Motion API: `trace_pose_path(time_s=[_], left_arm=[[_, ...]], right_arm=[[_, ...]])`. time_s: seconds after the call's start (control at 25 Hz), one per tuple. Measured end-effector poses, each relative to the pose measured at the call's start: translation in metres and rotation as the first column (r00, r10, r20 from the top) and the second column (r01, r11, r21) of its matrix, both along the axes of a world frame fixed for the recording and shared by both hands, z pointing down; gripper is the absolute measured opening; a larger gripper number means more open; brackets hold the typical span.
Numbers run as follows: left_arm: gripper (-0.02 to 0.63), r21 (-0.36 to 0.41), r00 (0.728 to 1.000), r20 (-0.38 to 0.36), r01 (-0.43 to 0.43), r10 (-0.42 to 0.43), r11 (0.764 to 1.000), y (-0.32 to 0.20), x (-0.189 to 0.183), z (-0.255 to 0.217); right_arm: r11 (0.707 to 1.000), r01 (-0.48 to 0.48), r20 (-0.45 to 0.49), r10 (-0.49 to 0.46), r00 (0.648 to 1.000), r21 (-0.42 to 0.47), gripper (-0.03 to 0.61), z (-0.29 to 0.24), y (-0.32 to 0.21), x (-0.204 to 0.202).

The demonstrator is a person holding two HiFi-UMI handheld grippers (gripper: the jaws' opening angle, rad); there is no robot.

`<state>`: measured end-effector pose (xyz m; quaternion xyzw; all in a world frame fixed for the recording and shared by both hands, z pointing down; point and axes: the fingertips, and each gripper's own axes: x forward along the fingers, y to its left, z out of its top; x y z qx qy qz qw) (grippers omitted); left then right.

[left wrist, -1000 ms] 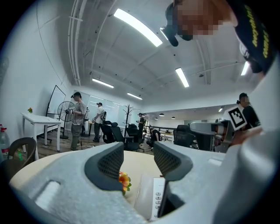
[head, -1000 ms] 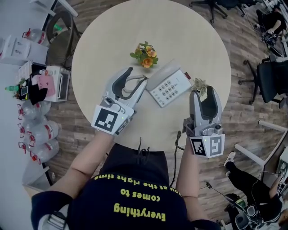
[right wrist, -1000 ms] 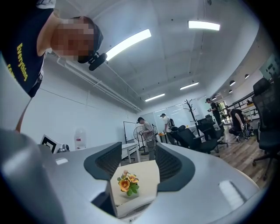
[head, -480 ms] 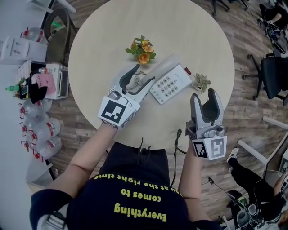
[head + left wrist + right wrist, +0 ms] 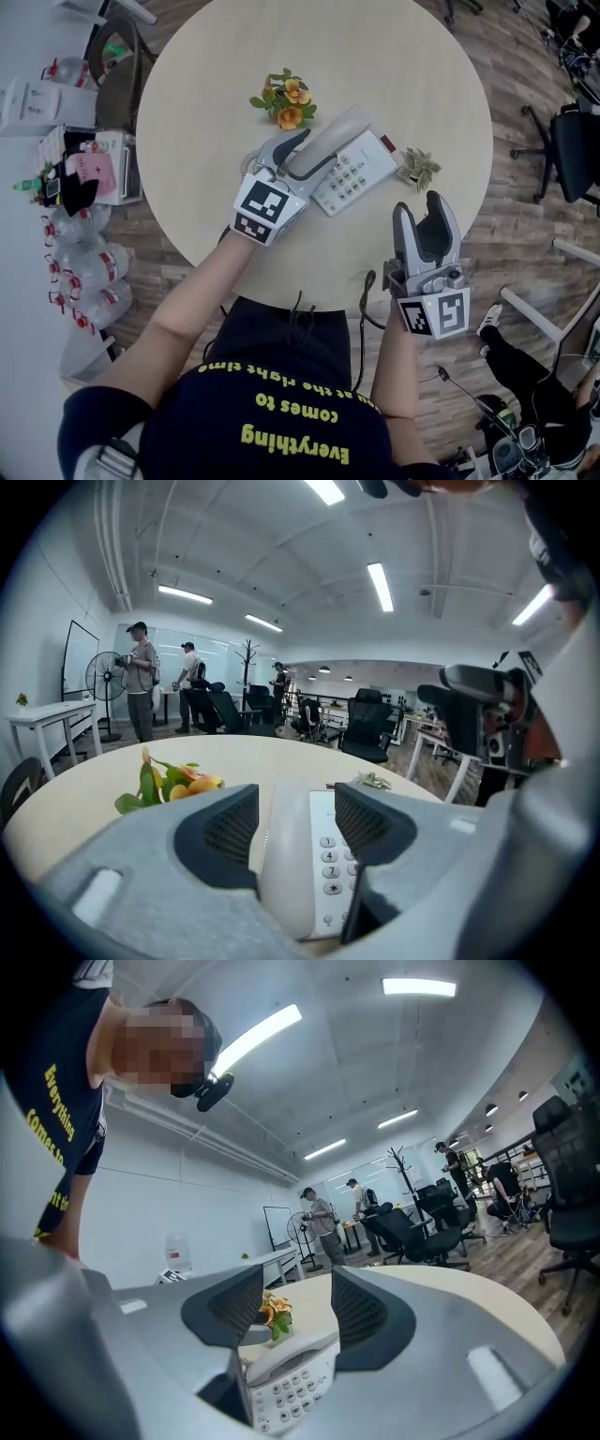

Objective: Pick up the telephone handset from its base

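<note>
One big round bench (image 5: pixel 403 56) fills most of the head view. A white telephone base (image 5: pixel 354 176) sits on it, and every place here is told from that base.

Two grippers come next in size. The left gripper (image 5: pixel 302 161) is at the base's left end and reaches over that end. Its jaws are wide apart and have just been opening. One jaw is on the outer side of the handset (image 5: pixel 328 141). The other jaw is over the buttons of the base. The handset lies between the two jaws, but the pads do not press on it, and a thin gap shows on each side. So this gripper is open and grips nothing.

The right gripper (image 5: pixel 419 208) is on the near right side of the base, a little way off and not touching it. It is at the bench edge nearest the person. Its jaws are apart too, though they have just closed a little. Nothing is between them. Its own view looks through the gap to the base farther off.

The handset is long and pale. It still lies in its place along the far left side of the base, not lifted.

Some orange flowers (image 5: pixel 284 101) with green leaves stand beyond the base's left end. One tiny pale plant (image 5: pixel 418 169) sits just beside the base's right end.
</note>
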<state>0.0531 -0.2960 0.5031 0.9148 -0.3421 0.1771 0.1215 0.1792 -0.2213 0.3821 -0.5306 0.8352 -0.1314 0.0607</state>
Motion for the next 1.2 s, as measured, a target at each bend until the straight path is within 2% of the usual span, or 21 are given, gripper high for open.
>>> trace_pose_path(time_s=[0.32, 0.52, 0.84, 1.0, 1.2], left_arm=[[0.268, -0.145, 0.989, 0.146, -0.007, 0.029, 0.989, -0.017, 0.017, 0.055], [0.287, -0.201, 0.970, 0.232, -0.018, 0.065, 0.979, -0.020, 0.025, 0.073], [0.287, -0.212, 0.963, 0.259, -0.018, 0.074, 0.977, -0.025, 0.029, 0.082], [0.225, -0.212, 0.962, 0.262, -0.016, 0.073, 0.977, -0.025, 0.027, 0.082], [0.224, -0.207, 0.961, 0.267, -0.023, 0.079, 0.978, -0.025, 0.028, 0.081]], right_arm=[[1.000, 0.003, 0.024, -0.003, 1.000, -0.024, 0.242, 0.010, 0.003, 0.009], [0.999, -0.005, 0.035, 0.006, 0.999, -0.033, 0.244, 0.013, 0.006, 0.016], [0.999, -0.009, 0.047, 0.011, 0.999, -0.044, 0.245, 0.018, 0.007, 0.017], [0.999, -0.007, 0.051, 0.009, 0.999, -0.046, 0.244, 0.018, 0.006, 0.015], [0.999, -0.007, 0.053, 0.009, 0.999, -0.045, 0.244, 0.019, 0.007, 0.015]])
